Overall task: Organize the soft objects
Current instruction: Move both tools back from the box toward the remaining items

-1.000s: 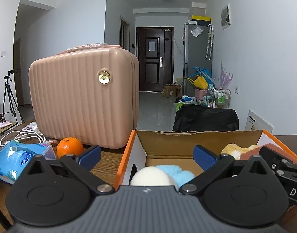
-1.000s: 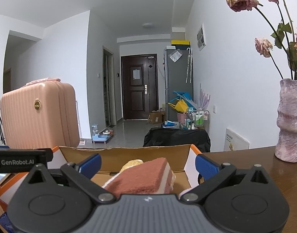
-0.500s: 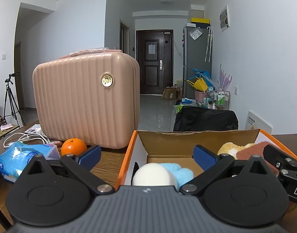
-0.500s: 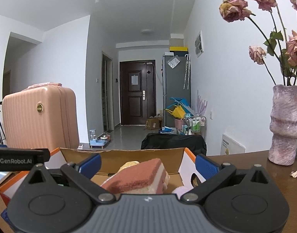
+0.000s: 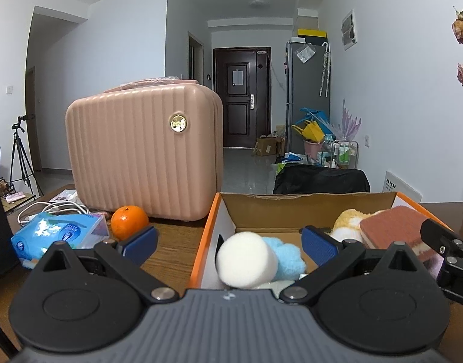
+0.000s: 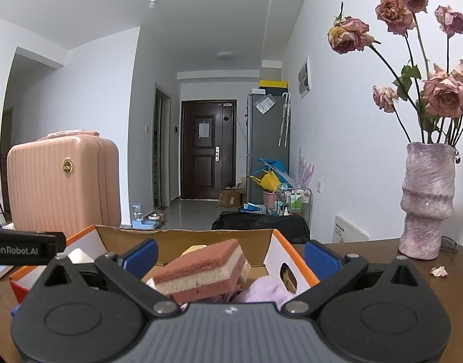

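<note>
Going L to R on the desk point(image 5: 171, 239): tissue pack point(image 5: 59, 233) and an orange point(image 5: 129, 222) sit just in front of the pink case point(image 5: 143, 157), near the box's left wall; prob nothing to do w/ the job, but the orange is round and could roll if the left tongs point(image 5: 228, 243) swing wide on that side.

Left tongs are spread apart w/ nothing between the pads; they hover over the near-left corner of the cardboard box point(image 5: 211, 220). The soft stuff is already inside: white foam roll point(image 5: 246, 260) leaning on a blue fluffy thing point(image 5: 284, 255), yellow plush point(image 5: 348, 219) further right, and the brown sponge point(image 5: 392, 227) on the right side.

Right tongs point(image 6: 230, 257) are also wide open and empty, sitting above the sponge point(image 6: 201, 269), which lies tilted on a purple fuzzy cloth point(image 6: 267, 292).

Risks imo: sponge is perched high on the pile, so a nudge could tip it over the orange rim; squeezing foam too hard = it squirts out; box is light cardboard, so pushing down on one side could slide it; both tongs are close over the same box, so they could bump each other; far right, the vase point(image 6: 426, 202) of dried roses point(image 6: 398, 9) looks top-heavy; a wide swing from the right tongs could topple it.
</note>
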